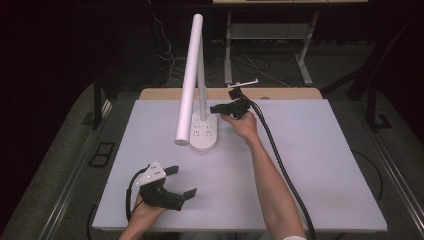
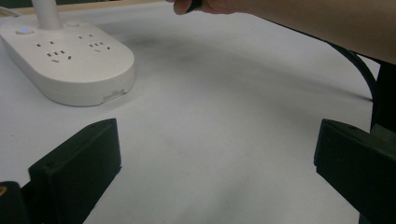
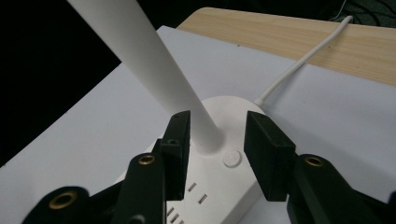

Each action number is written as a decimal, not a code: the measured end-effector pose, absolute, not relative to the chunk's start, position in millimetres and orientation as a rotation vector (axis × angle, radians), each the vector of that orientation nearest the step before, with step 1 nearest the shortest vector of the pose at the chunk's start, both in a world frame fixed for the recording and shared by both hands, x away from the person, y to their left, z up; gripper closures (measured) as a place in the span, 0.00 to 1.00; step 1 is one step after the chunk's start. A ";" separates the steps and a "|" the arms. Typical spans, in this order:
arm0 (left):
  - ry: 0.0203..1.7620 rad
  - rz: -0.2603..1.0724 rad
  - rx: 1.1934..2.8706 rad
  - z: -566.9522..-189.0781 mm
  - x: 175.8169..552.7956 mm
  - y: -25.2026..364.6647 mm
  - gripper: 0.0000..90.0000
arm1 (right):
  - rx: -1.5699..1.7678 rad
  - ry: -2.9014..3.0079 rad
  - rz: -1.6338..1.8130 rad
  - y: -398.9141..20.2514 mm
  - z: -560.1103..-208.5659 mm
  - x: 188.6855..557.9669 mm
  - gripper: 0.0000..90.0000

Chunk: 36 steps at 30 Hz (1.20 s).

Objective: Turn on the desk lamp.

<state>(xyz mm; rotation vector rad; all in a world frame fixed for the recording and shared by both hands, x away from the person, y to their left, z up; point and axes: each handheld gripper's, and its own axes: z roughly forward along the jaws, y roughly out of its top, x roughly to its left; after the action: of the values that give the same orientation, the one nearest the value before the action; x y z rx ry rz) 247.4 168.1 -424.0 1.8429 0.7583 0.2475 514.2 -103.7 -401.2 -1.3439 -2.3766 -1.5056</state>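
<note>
Two tongs are at work over a white surface (image 1: 310,165) laid on a wooden top. A white desk lamp (image 1: 192,90) stands toward the far left of the middle. Its base (image 1: 205,134) is a flat oval with its long axis running from near to far, and its top face carries rows of power sockets. A thin stem (image 1: 201,95) rises close to upright from the far end of the base. A long white tube, the lamp head (image 1: 189,82), slants from high at the far side down toward the person, its lower end hanging just above the near left edge of the base. A white cord (image 3: 299,63) leaves the far end of the base and runs off across the wooden strip.

The right tongs (image 1: 216,108) reach in from the right, pointing left at the foot of the stem. In the right gripper view the tongs (image 3: 219,149) stand apart, one jaw on each side of the stem's foot, with a gap showing on both sides; a small round button (image 3: 232,158) sits on the base just beside the stem.

The left tongs (image 1: 181,181) sit low at the near left, held in the left hand (image 1: 145,209), pointing right across the bare surface. Their jaws are spread wide with nothing between them, well apart from the lamp.
</note>
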 end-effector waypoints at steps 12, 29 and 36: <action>0.759 0.248 1.841 -423.8 247.5 168.6 0.00 | -1.349 -2.335 -1.500 -101.3 -415.6 520.0 0.91; 0.757 0.241 1.841 -423.9 248.1 168.7 0.00 | -1.331 -2.380 -1.451 -91.7 -435.9 524.6 0.99; 0.760 0.244 1.839 -423.8 248.3 169.1 0.00 | -1.324 -2.397 -1.458 -88.0 -439.5 524.0 1.00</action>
<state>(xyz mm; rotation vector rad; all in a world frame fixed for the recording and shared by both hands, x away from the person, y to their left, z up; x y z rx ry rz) 248.3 169.1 -423.8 1.8387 0.7603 0.2443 524.0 -88.0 -439.5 -1.3238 -2.3967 -1.4585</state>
